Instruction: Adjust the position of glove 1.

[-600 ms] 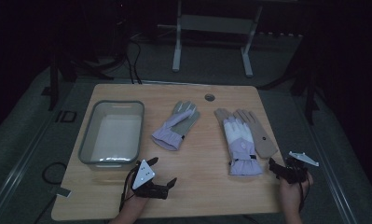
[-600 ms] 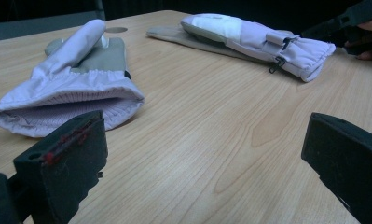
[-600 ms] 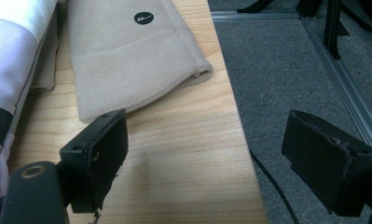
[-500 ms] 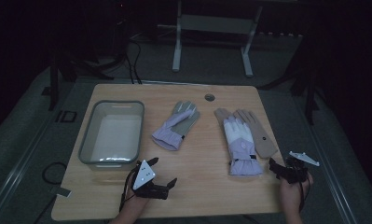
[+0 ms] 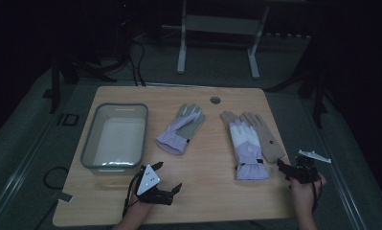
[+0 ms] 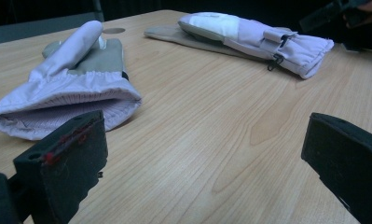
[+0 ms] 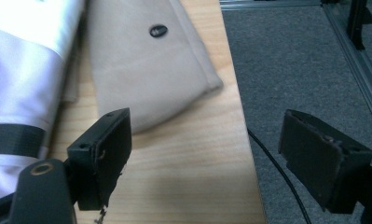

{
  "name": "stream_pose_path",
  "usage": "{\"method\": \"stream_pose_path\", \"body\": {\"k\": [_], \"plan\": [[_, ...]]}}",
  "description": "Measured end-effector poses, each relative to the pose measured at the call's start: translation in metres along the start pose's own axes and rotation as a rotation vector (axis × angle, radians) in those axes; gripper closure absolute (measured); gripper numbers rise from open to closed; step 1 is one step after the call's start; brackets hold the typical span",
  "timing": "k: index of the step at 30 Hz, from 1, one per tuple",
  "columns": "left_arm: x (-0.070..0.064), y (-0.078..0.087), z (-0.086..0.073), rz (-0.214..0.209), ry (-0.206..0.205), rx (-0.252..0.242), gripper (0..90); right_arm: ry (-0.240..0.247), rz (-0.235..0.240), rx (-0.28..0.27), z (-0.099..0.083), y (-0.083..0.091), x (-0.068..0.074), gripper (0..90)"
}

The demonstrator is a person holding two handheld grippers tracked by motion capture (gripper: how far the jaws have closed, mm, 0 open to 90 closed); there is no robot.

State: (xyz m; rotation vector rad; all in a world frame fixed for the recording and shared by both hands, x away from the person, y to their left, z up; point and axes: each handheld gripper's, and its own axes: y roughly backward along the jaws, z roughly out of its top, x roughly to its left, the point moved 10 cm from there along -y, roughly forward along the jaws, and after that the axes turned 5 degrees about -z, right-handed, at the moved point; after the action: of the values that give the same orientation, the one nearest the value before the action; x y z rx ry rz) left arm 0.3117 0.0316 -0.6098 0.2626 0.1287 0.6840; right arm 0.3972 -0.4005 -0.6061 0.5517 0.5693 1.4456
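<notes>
- Your left gripper point(image 5: 167, 179) sits low over the near table point(image 5: 212, 201) edge, jaws spread wide, nothing between them.
- Your right gripper point(image 5: 288, 168) hangs at the table's right edge, jaws released and empty, just beside the tan glove point(image 5: 265, 136).
- The lilac-and-white glove point(image 5: 246, 148) overlaps the tan one.
- The grey-palmed glove point(image 5: 181, 128) lies mid-table.
- The tub point(image 5: 89, 148) stands left.

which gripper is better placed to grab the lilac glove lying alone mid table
Left. The left gripper sits open just below the lilac glove's cuff, facing it. The right gripper is by the beige glove at the table's right edge.
</notes>
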Motion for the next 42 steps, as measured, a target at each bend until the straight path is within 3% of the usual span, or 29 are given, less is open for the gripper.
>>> {"method": "stream_pose_path", "body": {"k": [6, 9, 17, 20, 26, 32, 37, 40, 42], "plan": [[0.0, 0.0, 0.0, -0.001, 0.004, -0.001, 0.5, 0.031, 0.018, -0.035, 0.018, 0.006, 0.006, 14.9], [0.001, 0.0, 0.0, -0.002, 0.004, 0.002, 0.5, 0.042, 0.058, -0.056, 0.033, 0.011, 0.015, 14.8], [0.001, 0.0, 0.0, -0.002, 0.01, 0.002, 0.5, 0.08, 0.133, -0.028, 0.054, 0.015, 0.038, 11.4], [0.001, 0.0, 0.0, -0.005, 0.01, 0.003, 0.5, 0.119, 0.153, -0.051, 0.07, 0.019, 0.053, 11.4], [0.002, 0.0, 0.0, -0.009, 0.019, 0.001, 0.6, 0.121, 0.213, -0.059, 0.096, 0.025, 0.077, 10.8], [0.001, 0.0, 0.0, -0.011, 0.014, 0.002, 0.6, 0.167, 0.232, -0.062, 0.108, 0.025, 0.1, 10.1], [0.001, 0.0, 0.0, -0.009, 0.015, 0.003, 0.5, 0.226, 0.311, -0.064, 0.118, 0.025, 0.131, 10.2], [0.001, 0.0, -0.001, -0.008, 0.015, 0.005, 0.5, 0.253, 0.317, -0.052, 0.12, 0.022, 0.141, 10.2], [0.001, 0.0, 0.0, -0.008, 0.014, 0.004, 0.5, 0.29, 0.338, -0.043, 0.121, 0.018, 0.157, 10.4]]}}
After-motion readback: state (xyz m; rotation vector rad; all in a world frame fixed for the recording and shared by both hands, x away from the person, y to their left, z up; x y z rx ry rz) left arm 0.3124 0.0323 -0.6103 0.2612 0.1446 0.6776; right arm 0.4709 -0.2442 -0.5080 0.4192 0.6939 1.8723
